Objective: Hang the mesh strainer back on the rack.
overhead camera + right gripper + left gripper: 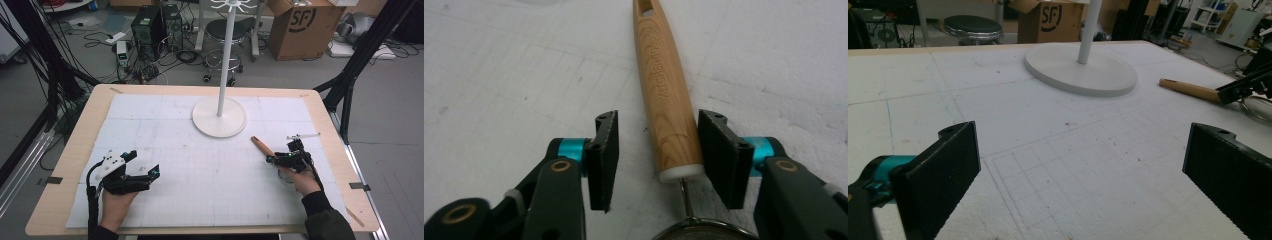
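A utensil with a light wooden handle [666, 95] lies on the white mat, its handle pointing toward the white stand [219, 122]. A metal stem and a round metal rim [704, 231] lead off the handle's white end. My right gripper [658, 145] straddles that end of the handle [262, 146]. The right pad is at the wood and the left pad stands clear with a gap, so it is open. My left gripper [144, 163] rests at the mat's left, wide open [1082, 150] and with nothing between its jaws.
The stand's round base [1080, 75] and upright pole sit at the mat's far middle. A thin light rod [305, 135] lies just beyond the right gripper [282, 156]. Past the table are a stool, a cardboard box [302, 25] and cables on the floor.
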The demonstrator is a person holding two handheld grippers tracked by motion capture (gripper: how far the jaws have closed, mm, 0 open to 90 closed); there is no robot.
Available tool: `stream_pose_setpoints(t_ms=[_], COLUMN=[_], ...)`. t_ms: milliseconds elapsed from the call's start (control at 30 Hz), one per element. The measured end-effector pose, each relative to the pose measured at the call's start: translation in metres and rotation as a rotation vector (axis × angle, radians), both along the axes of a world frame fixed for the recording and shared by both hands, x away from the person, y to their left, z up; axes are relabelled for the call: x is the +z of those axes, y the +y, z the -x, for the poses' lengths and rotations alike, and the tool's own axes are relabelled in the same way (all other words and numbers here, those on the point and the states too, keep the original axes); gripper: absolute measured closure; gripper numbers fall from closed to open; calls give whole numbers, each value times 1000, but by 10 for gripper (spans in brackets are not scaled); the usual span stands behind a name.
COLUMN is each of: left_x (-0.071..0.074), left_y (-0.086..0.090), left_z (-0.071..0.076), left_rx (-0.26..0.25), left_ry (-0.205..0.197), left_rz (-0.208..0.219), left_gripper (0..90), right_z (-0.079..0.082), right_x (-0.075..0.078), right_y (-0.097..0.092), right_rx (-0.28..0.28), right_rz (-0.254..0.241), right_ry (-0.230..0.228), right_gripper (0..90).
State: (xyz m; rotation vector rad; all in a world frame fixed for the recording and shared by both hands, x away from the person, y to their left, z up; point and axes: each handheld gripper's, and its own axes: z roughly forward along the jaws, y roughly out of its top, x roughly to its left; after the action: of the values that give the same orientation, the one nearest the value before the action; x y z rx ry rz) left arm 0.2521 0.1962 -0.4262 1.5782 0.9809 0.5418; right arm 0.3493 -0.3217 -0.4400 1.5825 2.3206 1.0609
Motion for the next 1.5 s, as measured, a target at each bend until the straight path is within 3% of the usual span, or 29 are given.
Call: stream_pose_setpoints(t_ms=[333,733,1000,1200,1500], left_x=[0,0,-1,0,0], left_y=[0,-2,-2,-1,-1], left_z=[0,0,0,0,1], left_rx=[0,0,-3,-1,-2], left_ry=[0,1,2,-2,-1], left_rz=[2,-5,-4,-1,0], left_gripper=[25,25,25,25,25], right_z=[2,1,-6,-6,-11], right_x=[4,6,10,11,15], right_y=[18,25,28,29,36], right_rx=[35,55,86,85,99], right_rz=[186,269,300,306,364], right_ry=[-28,-35,17,20,62], right_gripper=[568,595,613,674,685])
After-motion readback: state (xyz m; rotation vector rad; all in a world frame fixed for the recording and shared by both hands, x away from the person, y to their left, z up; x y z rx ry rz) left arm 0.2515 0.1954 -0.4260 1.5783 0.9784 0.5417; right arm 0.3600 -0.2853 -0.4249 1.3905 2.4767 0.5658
